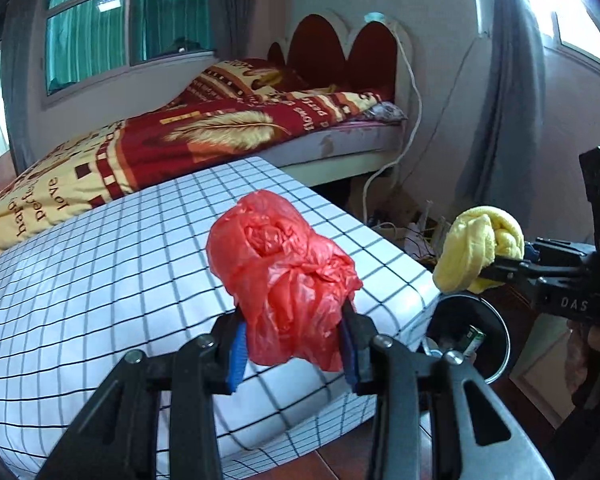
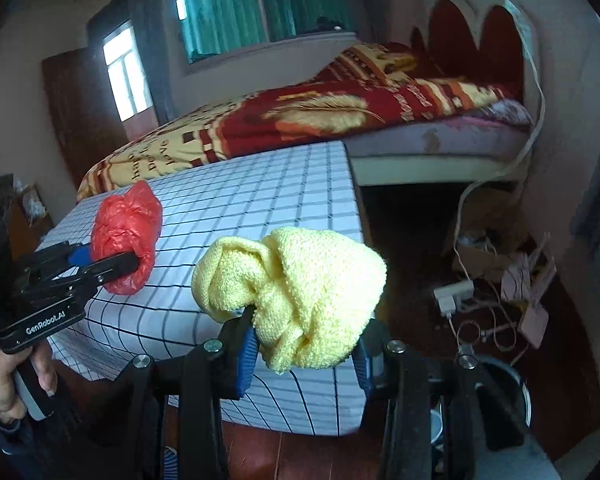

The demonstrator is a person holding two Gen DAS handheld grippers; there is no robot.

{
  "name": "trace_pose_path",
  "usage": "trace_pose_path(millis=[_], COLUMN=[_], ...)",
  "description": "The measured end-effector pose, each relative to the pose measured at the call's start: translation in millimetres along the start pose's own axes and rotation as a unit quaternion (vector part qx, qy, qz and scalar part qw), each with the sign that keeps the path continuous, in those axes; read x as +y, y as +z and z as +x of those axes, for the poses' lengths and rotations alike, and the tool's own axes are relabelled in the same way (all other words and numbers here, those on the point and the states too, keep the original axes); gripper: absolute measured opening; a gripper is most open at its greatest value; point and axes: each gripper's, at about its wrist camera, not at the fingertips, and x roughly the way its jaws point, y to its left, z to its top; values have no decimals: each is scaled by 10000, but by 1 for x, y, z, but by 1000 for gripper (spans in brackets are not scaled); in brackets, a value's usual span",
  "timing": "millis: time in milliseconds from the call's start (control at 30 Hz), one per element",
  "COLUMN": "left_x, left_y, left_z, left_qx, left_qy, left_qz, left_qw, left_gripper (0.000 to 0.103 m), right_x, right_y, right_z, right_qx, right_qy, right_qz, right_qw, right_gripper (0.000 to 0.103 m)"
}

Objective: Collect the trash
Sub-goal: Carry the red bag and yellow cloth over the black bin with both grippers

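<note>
crumpled red plastic bag [image 1: 284, 276], bunched yellow cloth [image 2: 300, 300]

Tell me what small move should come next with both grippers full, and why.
Probably ease the right gripper down and let go: its yellow cloth already hangs just above the open bin, while the left gripper, clamping the red plastic bag, is over the checked table.

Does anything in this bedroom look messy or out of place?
Yes. Tangled cables and chargers lie strewn on the floor beside the bed. And the right claw grips a yellow towel, odd for trash.
</note>
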Motion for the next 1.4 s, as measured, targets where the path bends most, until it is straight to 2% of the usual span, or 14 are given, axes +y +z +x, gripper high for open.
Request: trace_pose_path(millis=[467, 900, 1100, 1400], left_x=[-76, -139, -167, -203], left_y=[3, -3, -6, -19], left_z=[15, 32, 46, 70], left_qx=[5, 195, 314, 589], left_qy=[-646, -1300, -1597, -1981], left_qz=[457, 839, 998, 1157], left_qw=[9969, 9878, 9816, 9715], left_gripper=[39, 39, 39, 39], right_x=[-67, -150, -175, -196], right_y=[-19, -53, -77, -114], right_z=[-40, -91, -98, -90], right_qx=[-232, -348, -150, 252], right_qy=[-826, -1647, -1913, -2060], right_qz=[423, 1161, 1324, 1280], right_qw=[9954, 9789, 9724, 9698], right_gripper=[43, 43, 43, 43])
